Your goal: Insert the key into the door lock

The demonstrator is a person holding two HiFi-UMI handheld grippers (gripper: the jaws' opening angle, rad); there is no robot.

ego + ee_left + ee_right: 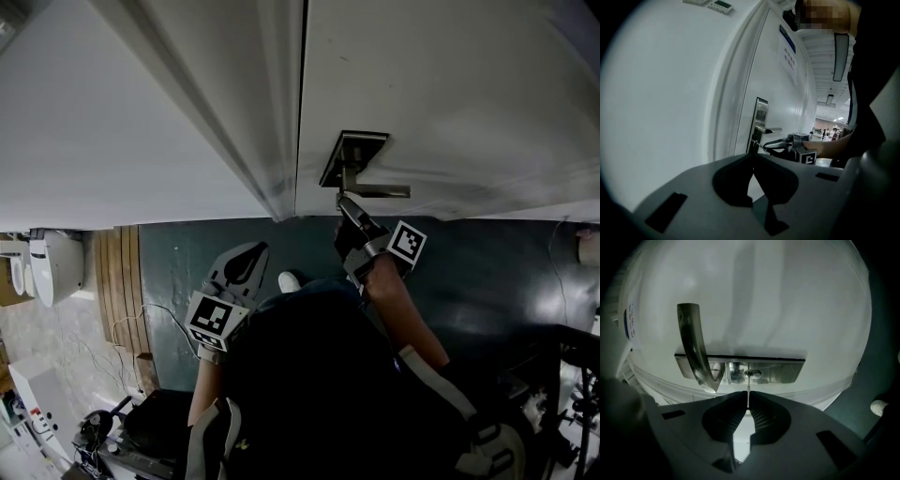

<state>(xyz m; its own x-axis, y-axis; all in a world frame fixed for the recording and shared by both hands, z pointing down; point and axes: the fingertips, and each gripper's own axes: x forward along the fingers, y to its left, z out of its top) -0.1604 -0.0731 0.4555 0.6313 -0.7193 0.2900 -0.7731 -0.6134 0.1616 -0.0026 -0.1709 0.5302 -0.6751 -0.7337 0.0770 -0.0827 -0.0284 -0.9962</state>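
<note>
A white door point(450, 84) carries a metal lock plate point(354, 155) with a lever handle point(380, 191). My right gripper point(345, 202) is held up just under the plate, shut on a thin key point(748, 391). In the right gripper view the key's tip touches the keyhole point(753, 374) in the lock plate point(783, 371), to the right of the lever handle point(693, 348). My left gripper point(249, 253) hangs lower and to the left, away from the door; its jaws point(753, 158) meet with nothing between them. The left gripper view shows the lock plate point(761, 112) and the right gripper point(780, 144) from the side.
The door frame point(253, 141) runs beside the lock edge of the door. The floor point(487, 272) is dark green. A toilet point(52, 267) and wooden slats point(117, 281) lie far left. Cables and equipment point(103, 431) sit at the lower left.
</note>
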